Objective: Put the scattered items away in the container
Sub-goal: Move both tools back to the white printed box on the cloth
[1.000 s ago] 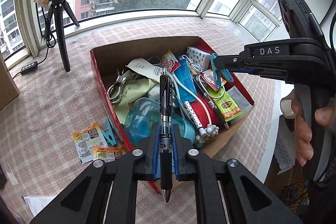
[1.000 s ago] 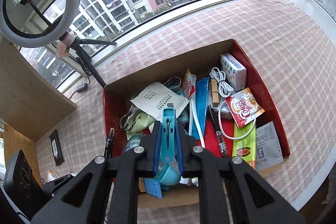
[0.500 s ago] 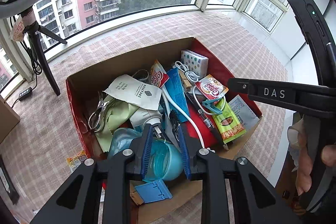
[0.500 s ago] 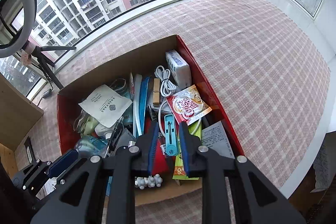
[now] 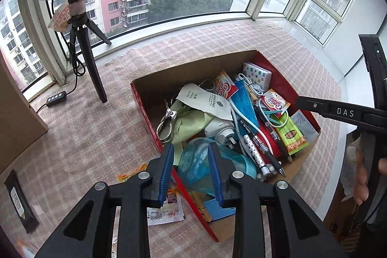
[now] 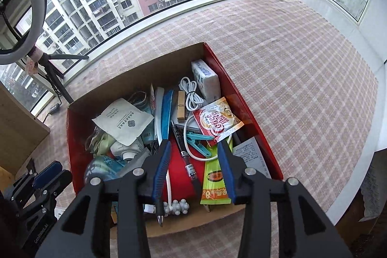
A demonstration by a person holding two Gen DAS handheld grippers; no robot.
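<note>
A red cardboard box [image 5: 145, 108] [image 6: 256, 122] sits on the checked cloth, full of small items. Inside lie a black pen [image 5: 260, 144], a teal clothes peg [image 6: 198, 143] [image 5: 273, 116], a blue bottle [image 5: 200, 161], a white paper packet [image 6: 123, 122], coffee sachets [image 6: 217, 121] and a white cable [image 6: 191, 93]. My left gripper [image 5: 191, 173] is open and empty above the box's near left corner. My right gripper [image 6: 193, 166] is open and empty above the box's near side. Snack sachets [image 5: 167, 209] lie on the cloth outside the box, left of it.
A ring light on a tripod [image 5: 89, 59] stands at the back left with a cable and remote [image 5: 56, 98]. A wooden box [image 5: 17, 117] is at far left. A black sachet [image 5: 20, 202] lies on the cloth near it. The sill edge drops off at right.
My left gripper opened and let the black pen fall into the box. My right gripper opened and dropped the teal peg into the box. Both pulled back and widened.
</note>
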